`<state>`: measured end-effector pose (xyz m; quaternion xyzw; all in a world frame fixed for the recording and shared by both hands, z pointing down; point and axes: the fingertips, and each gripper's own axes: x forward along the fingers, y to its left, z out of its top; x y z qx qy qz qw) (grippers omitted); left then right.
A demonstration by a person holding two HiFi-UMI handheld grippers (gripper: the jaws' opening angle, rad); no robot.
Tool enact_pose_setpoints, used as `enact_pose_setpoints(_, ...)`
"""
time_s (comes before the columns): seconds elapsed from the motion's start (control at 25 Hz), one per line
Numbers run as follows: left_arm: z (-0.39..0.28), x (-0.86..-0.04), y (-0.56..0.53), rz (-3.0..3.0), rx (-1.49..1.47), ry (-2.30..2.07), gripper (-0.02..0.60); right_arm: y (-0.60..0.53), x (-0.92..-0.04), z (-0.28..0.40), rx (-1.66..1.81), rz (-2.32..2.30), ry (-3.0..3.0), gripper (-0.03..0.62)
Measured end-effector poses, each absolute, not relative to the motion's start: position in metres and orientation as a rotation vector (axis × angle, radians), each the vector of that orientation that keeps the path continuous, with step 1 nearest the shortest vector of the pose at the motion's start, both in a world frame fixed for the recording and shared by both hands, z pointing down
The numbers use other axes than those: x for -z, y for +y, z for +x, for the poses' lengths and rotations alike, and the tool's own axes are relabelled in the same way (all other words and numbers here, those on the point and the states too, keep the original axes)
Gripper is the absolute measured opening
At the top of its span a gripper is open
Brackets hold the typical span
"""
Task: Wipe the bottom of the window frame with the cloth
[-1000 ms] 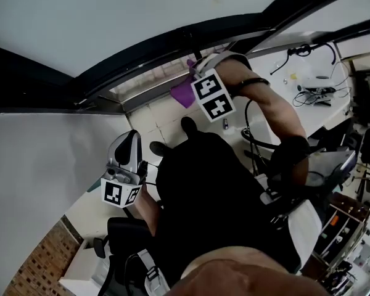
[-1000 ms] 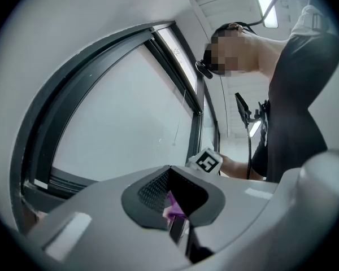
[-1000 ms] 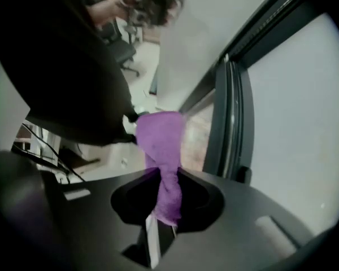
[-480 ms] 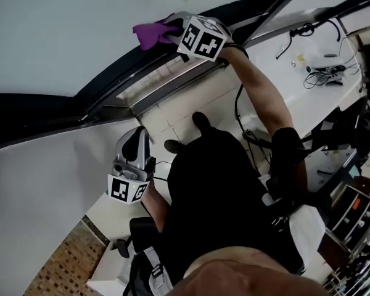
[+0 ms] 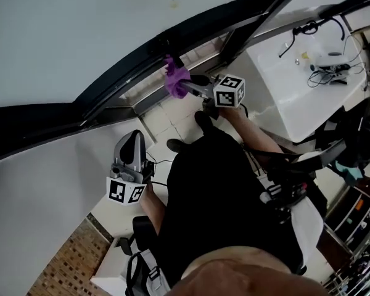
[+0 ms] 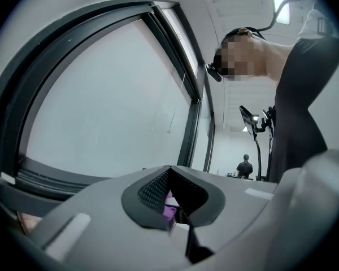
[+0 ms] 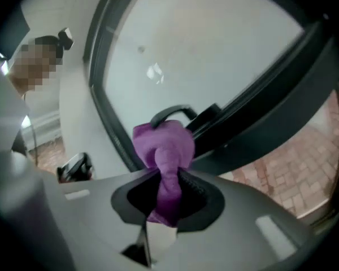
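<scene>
The person's dark torso (image 5: 225,208) filled the foreground of the head view. Just left of it, the left gripper (image 5: 134,138) was held low beside the pale wall, tips pointing up, its 2 jaws drawn together with nothing clearly caught; a small purple patch deep in the gap could not be identified. Farther out, the right gripper (image 7: 168,185) reached toward the window, its jaws clenched on the purple cloth (image 7: 163,144), which bunched up in a knot above the pads. The cloth sat at the bottom rail of the dark window frame (image 5: 129,73), in front of a curved black handle (image 7: 170,113); whether it touched the rail could not be told. Beyond, to the right, stood a white desk (image 5: 296,97) strewn with cables.
</scene>
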<state>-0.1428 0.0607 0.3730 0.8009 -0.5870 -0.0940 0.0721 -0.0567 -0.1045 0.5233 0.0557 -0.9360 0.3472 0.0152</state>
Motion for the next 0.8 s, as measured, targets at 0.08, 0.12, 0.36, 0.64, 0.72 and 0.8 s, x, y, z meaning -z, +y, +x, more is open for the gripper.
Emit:
enact_pose_setpoints(0.08,-0.133,-0.366,0.054,2.440,0.268,-1.743,0.002,-0.139,-0.512,-0.066,-1.117,0.405,-3.021,0.067)
enact_pose_setpoints(0.12,-0.128,-0.364,0.051,2.450,0.260,-1.733,0.002,-0.152,-0.505,-0.072,-1.056,0.494,-3.063,0.067)
enact_pose_setpoints(0.36,-0.108,-0.370,0.047,2.446,0.223,-1.687,0.002,-0.171,-0.485,-0.101,-0.439,0.690,-3.149,0.067)
enact_pose_setpoints(0.64,-0.108,-0.376,0.041,2.427,0.193,-1.686,0.002,-0.128,-0.478,-0.084,-0.139,0.449,-3.241,0.067)
enact_pose_setpoints(0.72,-0.107,-0.376,0.037,2.431,0.184,-1.681,0.002,-0.098,-0.463,-0.066,-0.128,0.308,-3.298,0.068)
enact_pose_setpoints(0.8,-0.108,-0.377,0.035,2.428,0.174,-1.681,0.002,-0.072,-0.435,-0.034,-0.052,0.252,-3.353,0.067)
